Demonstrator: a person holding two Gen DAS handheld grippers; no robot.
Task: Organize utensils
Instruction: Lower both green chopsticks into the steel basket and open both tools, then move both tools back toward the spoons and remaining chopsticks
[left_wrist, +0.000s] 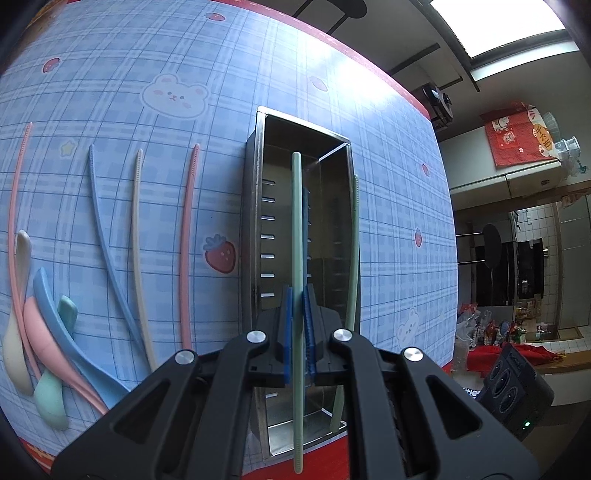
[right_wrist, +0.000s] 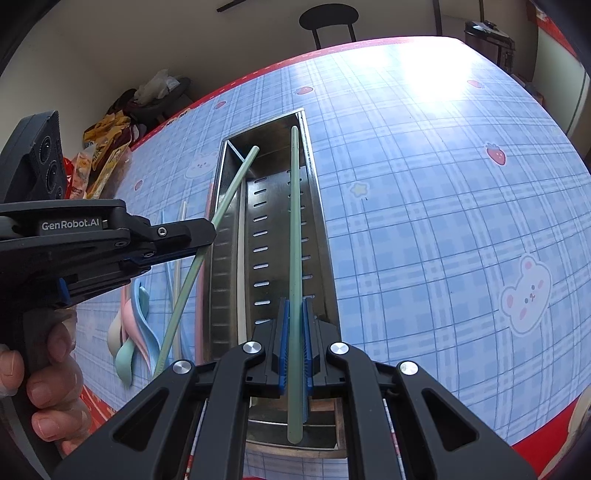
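Worktop (left_wrist: 388, 221): blue plaid cover, kitchen behind. Steel utensil holder (left_wrist: 255, 221) lies centre. Left hand-held gripper (left_wrist: 297, 332) clamped on one green chopstick (left_wrist: 296, 221); right hand-held gripper (right_wrist: 294, 343) clamped on its mate (right_wrist: 294, 240). Both sticks hang over the holder's mouth, apparently aligned for dropping in as a pair. Pastel chopsticks (left_wrist: 137, 240) and spoons (left_wrist: 48, 332) wait beside it, unsorted.

Utensil holder (left_wrist: 258, 221) on the table (left_wrist: 399, 221), 2 chopsticks (left_wrist: 297, 229) above the utensil holder, 4 loose chopsticks (left_wrist: 138, 240) left of it, spoons (left_wrist: 44, 332) beyond those, farther left.
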